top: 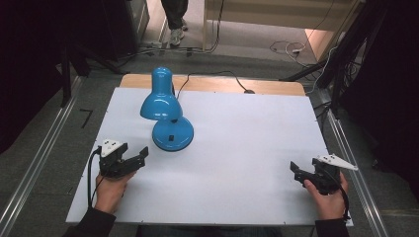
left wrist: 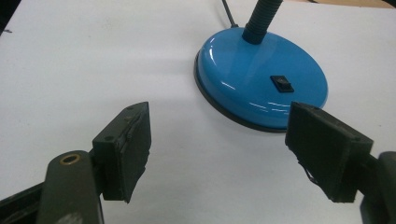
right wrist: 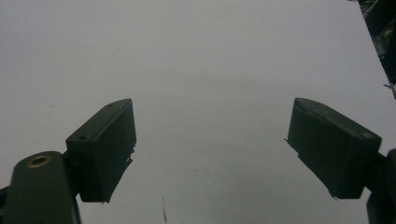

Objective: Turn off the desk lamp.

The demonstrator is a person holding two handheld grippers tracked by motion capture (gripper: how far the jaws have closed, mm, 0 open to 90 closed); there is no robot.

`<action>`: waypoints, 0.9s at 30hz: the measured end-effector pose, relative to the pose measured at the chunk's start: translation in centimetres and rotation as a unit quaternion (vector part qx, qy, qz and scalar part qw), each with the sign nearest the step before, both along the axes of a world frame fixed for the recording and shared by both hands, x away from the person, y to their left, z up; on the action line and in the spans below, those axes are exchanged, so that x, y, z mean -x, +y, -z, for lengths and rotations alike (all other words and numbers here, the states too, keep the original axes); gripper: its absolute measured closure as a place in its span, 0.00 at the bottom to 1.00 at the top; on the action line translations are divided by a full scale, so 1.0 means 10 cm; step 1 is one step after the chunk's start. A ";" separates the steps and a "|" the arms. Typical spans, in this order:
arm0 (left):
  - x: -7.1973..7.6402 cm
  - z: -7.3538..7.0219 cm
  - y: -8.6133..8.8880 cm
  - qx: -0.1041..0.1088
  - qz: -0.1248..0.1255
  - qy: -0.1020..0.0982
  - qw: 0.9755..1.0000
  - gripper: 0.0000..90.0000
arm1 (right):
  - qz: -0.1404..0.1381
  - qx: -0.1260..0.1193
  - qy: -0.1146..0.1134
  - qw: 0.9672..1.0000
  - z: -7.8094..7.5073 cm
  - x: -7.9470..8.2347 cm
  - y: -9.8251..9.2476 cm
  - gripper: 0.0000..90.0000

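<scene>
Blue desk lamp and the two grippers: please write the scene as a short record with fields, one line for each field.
surface: white table
lamp: blue desk lamp, shade bent down over its round base
switch: small black switch on top of the base
cord: black cord runs from the lamp to the far edge of the table
left gripper: left gripper open, holds nothing, points at the lamp base, apart from it
right gripper: right gripper open, holds nothing, over bare table near the right edge

No readable text, labels, brands or numbers anywhere (lamp base [left wrist: 261, 86] has a plain black switch [left wrist: 282, 83], unmarked).
</scene>
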State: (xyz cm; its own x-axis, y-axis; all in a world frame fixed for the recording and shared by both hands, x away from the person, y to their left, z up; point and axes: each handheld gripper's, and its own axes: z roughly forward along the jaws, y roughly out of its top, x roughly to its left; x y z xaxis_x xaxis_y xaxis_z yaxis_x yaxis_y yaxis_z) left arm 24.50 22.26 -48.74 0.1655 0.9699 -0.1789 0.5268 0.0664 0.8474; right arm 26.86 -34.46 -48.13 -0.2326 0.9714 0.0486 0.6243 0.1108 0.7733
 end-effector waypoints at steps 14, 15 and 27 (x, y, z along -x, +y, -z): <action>0.11 0.00 0.05 0.000 -0.003 -0.002 1.000 0.25 | 0.000 0.000 0.000 1.000 0.00 0.00 0.00 0.16; 0.11 0.00 0.06 0.000 -0.003 -0.002 1.000 0.25 | 0.001 0.000 0.000 1.000 0.00 0.00 0.00 0.16; 0.20 0.00 0.11 0.003 -0.006 -0.005 1.000 0.25 | 0.000 0.000 0.002 1.000 0.00 0.00 0.00 0.16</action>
State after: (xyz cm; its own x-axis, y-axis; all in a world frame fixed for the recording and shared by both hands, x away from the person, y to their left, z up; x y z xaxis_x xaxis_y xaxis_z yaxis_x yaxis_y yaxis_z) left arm 22.55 23.36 -48.70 0.1564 0.9705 -0.1834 0.5180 0.0775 0.8519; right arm 26.86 -34.42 -48.17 -0.2326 0.9713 0.0505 0.6281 0.1103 0.7703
